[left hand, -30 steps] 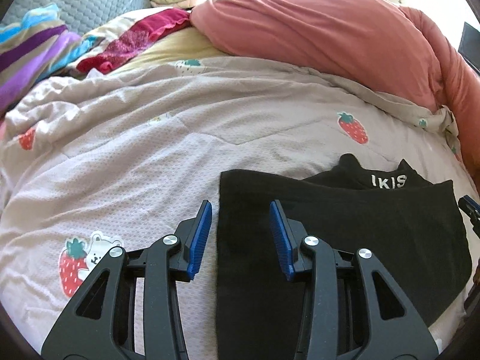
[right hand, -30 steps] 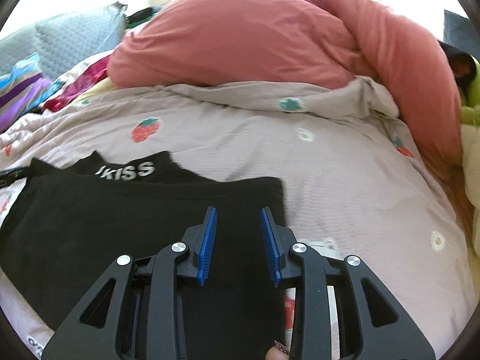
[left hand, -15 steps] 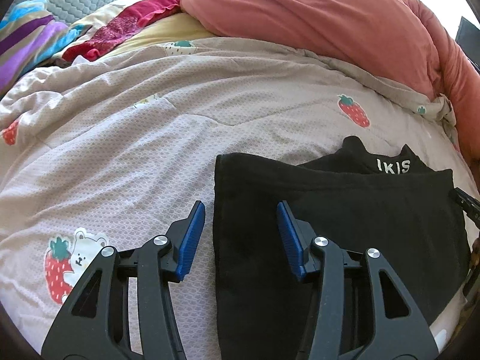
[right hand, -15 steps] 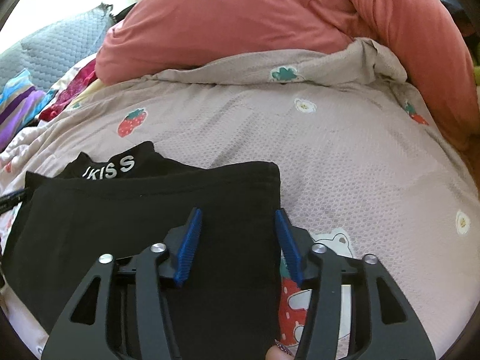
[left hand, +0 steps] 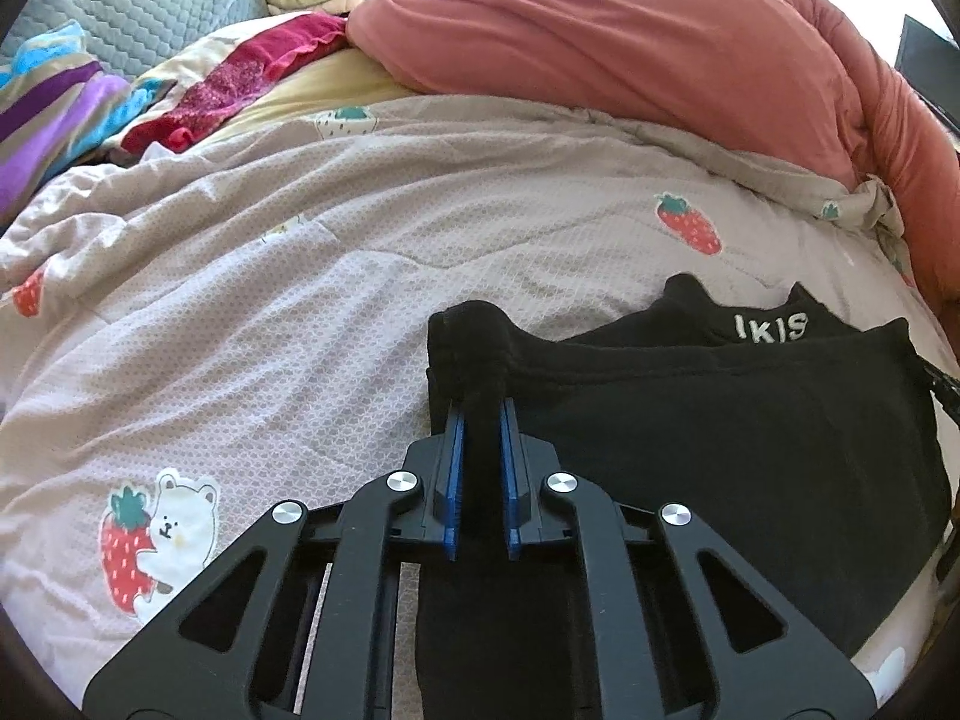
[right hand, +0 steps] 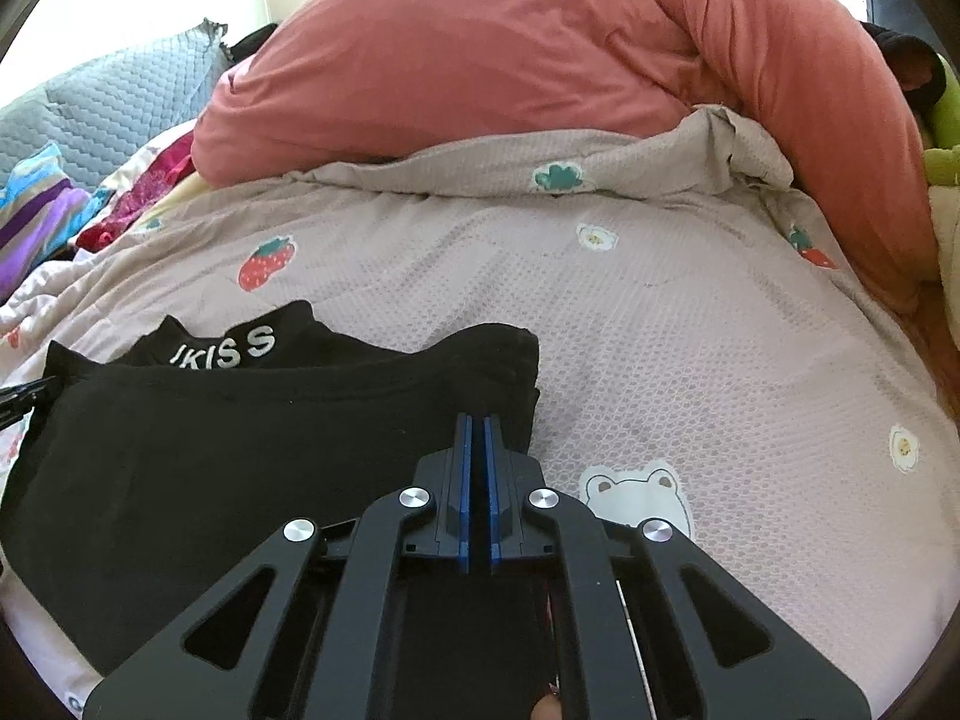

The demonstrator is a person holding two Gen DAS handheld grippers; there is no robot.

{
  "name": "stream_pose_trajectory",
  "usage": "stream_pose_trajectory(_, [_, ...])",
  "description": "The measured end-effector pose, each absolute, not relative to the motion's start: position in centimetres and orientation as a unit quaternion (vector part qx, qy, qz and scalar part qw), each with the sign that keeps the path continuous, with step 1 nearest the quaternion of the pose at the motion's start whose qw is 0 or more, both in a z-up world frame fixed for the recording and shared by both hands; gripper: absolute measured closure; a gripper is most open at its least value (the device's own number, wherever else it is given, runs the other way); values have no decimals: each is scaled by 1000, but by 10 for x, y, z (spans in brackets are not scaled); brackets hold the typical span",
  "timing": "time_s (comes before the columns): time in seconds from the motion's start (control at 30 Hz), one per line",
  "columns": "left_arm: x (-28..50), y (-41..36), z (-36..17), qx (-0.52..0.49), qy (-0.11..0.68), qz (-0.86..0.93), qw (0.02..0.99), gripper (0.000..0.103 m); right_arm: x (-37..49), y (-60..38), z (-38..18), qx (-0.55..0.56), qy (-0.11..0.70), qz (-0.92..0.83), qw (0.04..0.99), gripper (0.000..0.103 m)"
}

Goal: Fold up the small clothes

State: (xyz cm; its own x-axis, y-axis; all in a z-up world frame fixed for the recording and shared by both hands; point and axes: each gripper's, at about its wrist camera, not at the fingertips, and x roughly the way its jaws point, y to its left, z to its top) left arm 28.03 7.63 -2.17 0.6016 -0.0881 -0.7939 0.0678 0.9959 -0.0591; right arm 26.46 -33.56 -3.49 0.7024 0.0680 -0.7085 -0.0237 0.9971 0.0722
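Observation:
A black garment (left hand: 720,420) with white lettering on its band lies partly folded on the strawberry-print quilt (left hand: 270,312). My left gripper (left hand: 478,408) is shut on the garment's left edge, and a ridge of black cloth bunches up between its blue pads. In the right wrist view the same garment (right hand: 240,450) spreads to the left. My right gripper (right hand: 478,420) is shut on its right edge, pads nearly together with thin black cloth pinched in them. The tip of the other gripper (right hand: 24,396) shows at the left rim.
A large salmon duvet (left hand: 630,54) is heaped along the far side of the bed. Striped and red clothes (left hand: 240,84) and a grey quilted pillow (left hand: 156,6) lie at the far left. A fingertip (right hand: 543,708) shows at the bottom of the right wrist view.
Both grippers stood open astride the garment's side edges; now both have shut on the cloth. The left edge has bunched up into a ridge between the left pads.

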Motion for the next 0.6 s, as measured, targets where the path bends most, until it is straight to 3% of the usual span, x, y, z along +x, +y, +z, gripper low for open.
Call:
stream_pose_trajectory(0.33, [277, 77, 13, -16, 392, -44, 919, 99, 263, -346, -16, 47, 352, 17, 935, 100])
stream_pose_trajectory(0.53, [293, 75, -20, 1, 425, -25, 905, 99, 272, -349, -40, 57, 385, 2, 921, 100])
stream_pose_trajectory(0.6, [294, 75, -30, 11, 435, -18, 900, 94, 273, -347, -49, 49, 394, -8, 918, 99])
